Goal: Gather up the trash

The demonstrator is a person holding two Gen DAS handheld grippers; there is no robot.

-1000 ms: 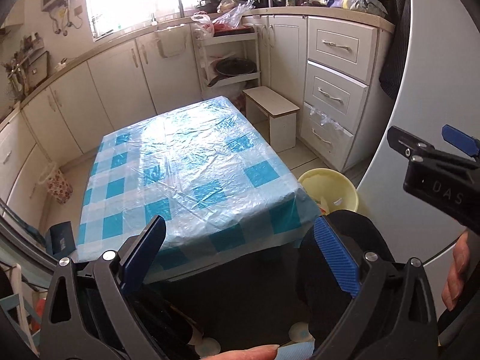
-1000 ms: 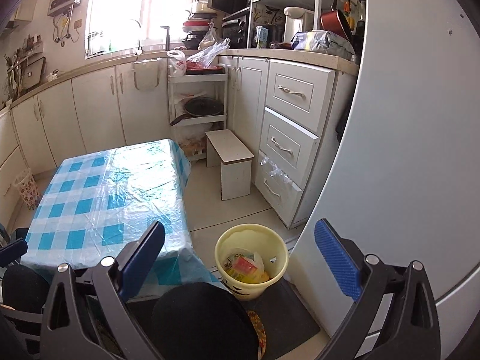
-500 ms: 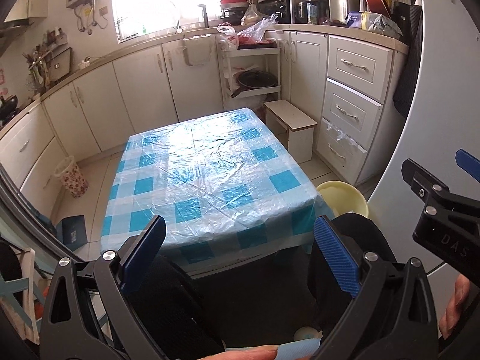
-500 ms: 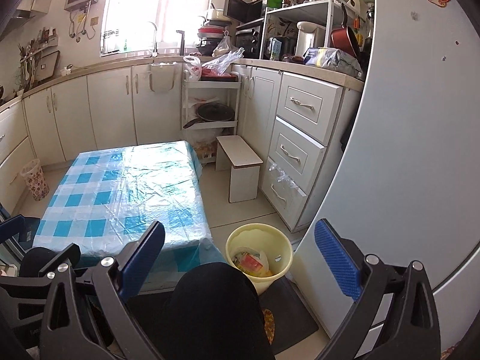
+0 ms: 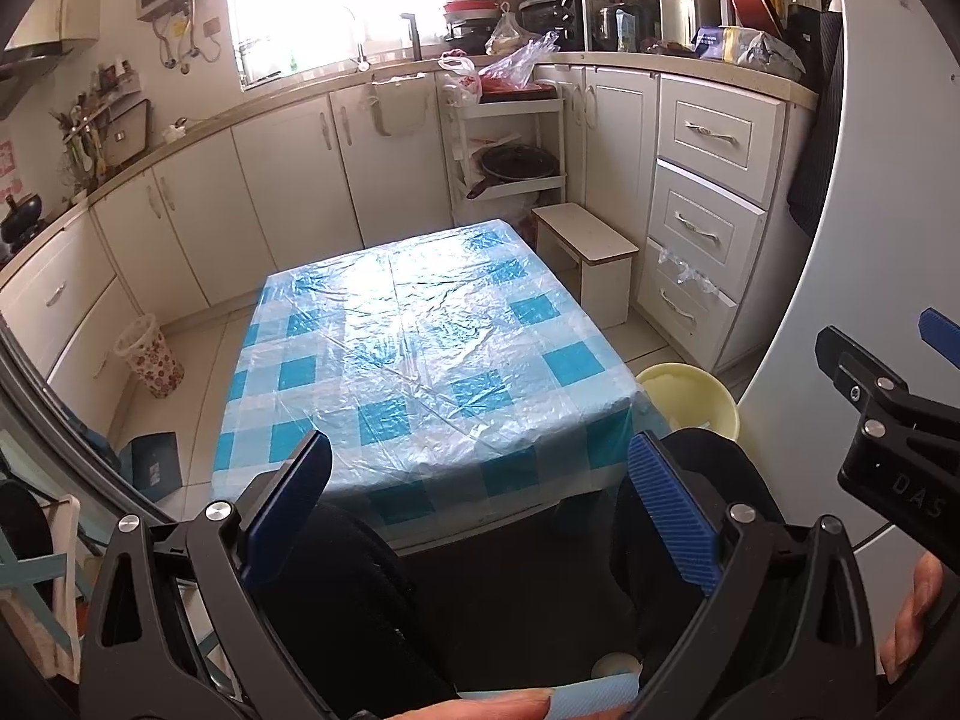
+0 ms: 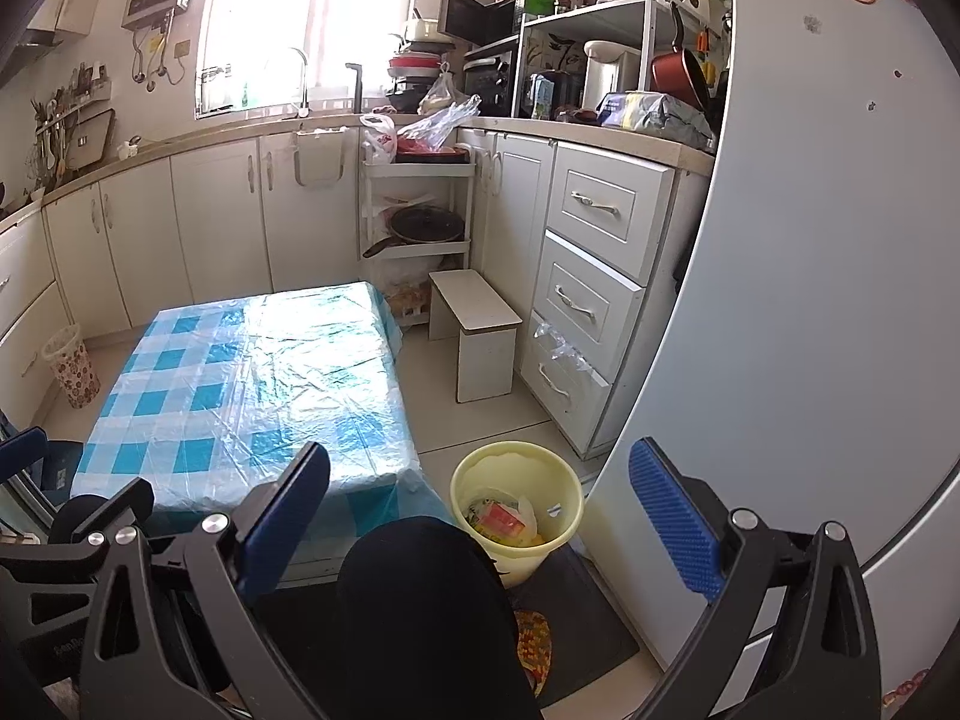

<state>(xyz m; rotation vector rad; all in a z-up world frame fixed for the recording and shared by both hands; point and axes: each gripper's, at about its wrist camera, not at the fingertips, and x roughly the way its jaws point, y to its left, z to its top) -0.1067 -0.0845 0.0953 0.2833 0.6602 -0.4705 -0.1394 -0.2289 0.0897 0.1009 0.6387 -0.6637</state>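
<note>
A pale yellow bin (image 6: pixel 517 501) stands on the floor at the table's right corner, with wrappers and crumpled paper inside; its rim (image 5: pixel 690 396) peeks past the tablecloth in the left wrist view. My left gripper (image 5: pixel 480 492) is held open, high above the near edge of the table (image 5: pixel 420 354), nothing between its blue pads. My right gripper (image 6: pixel 480 504) is open too, empty, hovering above and short of the bin. The right gripper (image 5: pixel 888 426) also shows at the right edge of the left wrist view. No loose trash lies on the blue checked cloth.
A person's dark-clothed knees (image 6: pixel 420 588) sit below both grippers. A white fridge door (image 6: pixel 810 300) fills the right side. A low white stool (image 6: pixel 480 330), drawers (image 6: pixel 591 300), a shelf trolley (image 6: pixel 417 222) and a flowered small bin (image 6: pixel 69 366) surround the table.
Both grippers have risen and tilted up, so more of the counters and window shows. The table and bin sit lower in both views. Both stay open and empty.
</note>
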